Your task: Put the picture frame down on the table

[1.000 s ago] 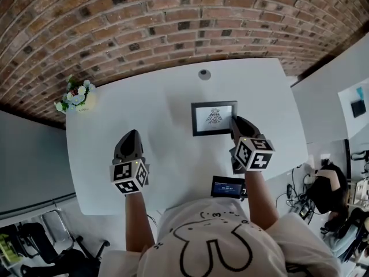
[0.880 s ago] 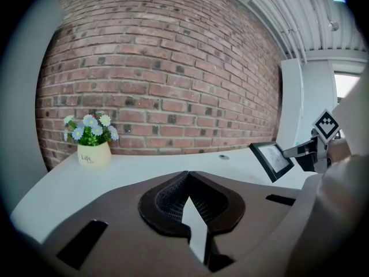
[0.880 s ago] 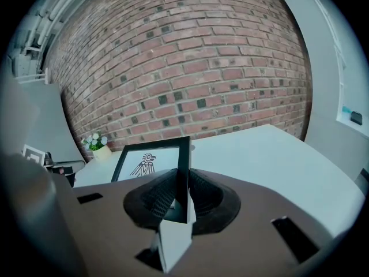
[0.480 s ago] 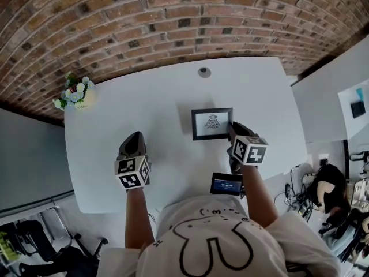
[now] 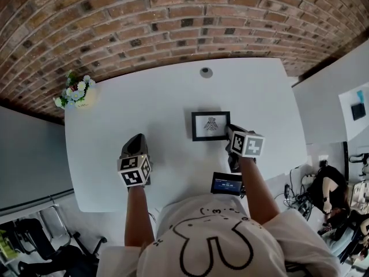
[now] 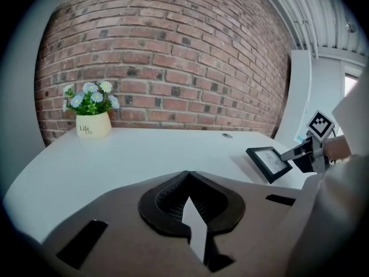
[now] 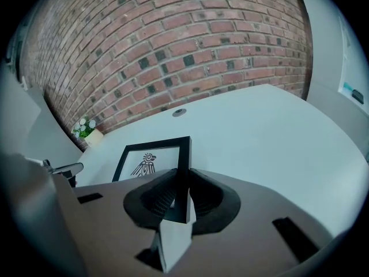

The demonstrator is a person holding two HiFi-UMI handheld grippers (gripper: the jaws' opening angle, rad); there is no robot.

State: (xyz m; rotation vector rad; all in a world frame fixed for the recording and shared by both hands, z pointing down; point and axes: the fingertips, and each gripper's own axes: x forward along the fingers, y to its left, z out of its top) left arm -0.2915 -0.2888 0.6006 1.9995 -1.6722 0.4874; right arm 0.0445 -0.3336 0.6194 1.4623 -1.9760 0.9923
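A black picture frame (image 5: 210, 125) with a bird drawing hangs low over the white table (image 5: 144, 105); my right gripper (image 5: 230, 135) is shut on its right edge. The right gripper view shows that edge clamped between the pads of the right gripper (image 7: 179, 192), with the frame (image 7: 151, 159) stretching away to the left. From the left gripper view the frame (image 6: 267, 162) looks tilted, and I cannot tell whether it touches the table. My left gripper (image 5: 134, 147) hovers over the table's left half, and its jaws (image 6: 187, 176) meet at the tips with nothing between them.
A cream pot of blue and white flowers (image 5: 76, 96) stands at the table's far left corner, also seen in the left gripper view (image 6: 93, 118). A round grommet (image 5: 206, 72) sits near the far edge. A small device with a blue screen (image 5: 226, 185) hangs at the person's waist.
Both grippers have come down toward the table. The frame has dropped with the right gripper and looks smaller and closer to the table's near edge.
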